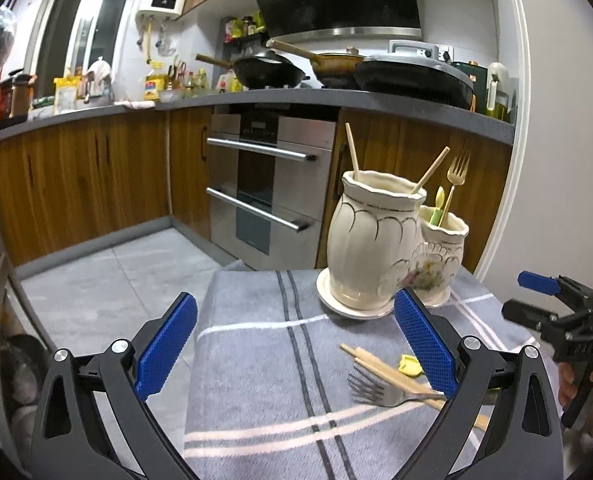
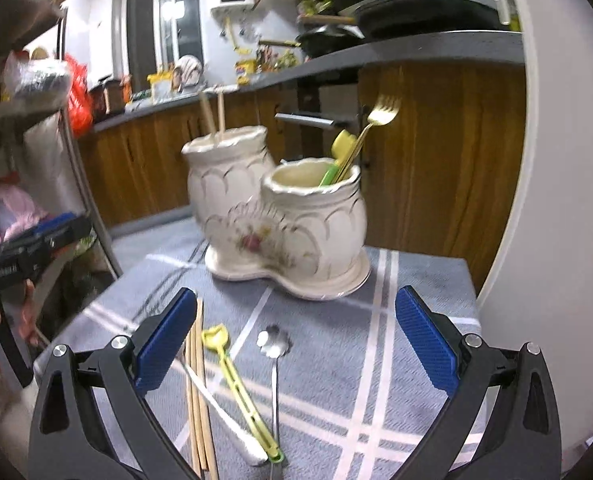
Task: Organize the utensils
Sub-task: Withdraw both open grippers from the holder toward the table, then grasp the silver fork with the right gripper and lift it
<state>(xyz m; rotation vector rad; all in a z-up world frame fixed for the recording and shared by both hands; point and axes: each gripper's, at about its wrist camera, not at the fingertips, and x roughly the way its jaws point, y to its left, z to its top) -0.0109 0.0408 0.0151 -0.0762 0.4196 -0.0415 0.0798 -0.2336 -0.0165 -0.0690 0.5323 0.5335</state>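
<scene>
A cream double ceramic utensil holder (image 1: pixel 376 248) (image 2: pixel 296 224) stands on a grey striped cloth (image 1: pixel 264 360) (image 2: pixel 336 360). Its tall pot holds two chopsticks (image 1: pixel 352 152); its short pot holds a gold fork (image 1: pixel 456 172) (image 2: pixel 380 116) and a yellow-green utensil (image 2: pixel 342 148). Loose on the cloth lie chopsticks (image 1: pixel 380 368) (image 2: pixel 198 400), a silver fork (image 1: pixel 372 390), a yellow-green spoon (image 2: pixel 236 384) (image 1: pixel 410 365) and a metal spoon (image 2: pixel 273 344). My left gripper (image 1: pixel 296 344) is open and empty above the cloth. My right gripper (image 2: pixel 292 340) is open and empty over the loose utensils.
Wooden kitchen cabinets, an oven (image 1: pixel 264 188) and a counter with pans (image 1: pixel 412 76) lie behind the table. A white wall (image 2: pixel 556 200) is on the right. A metal shelf rack (image 2: pixel 36 120) with bags stands left of the table.
</scene>
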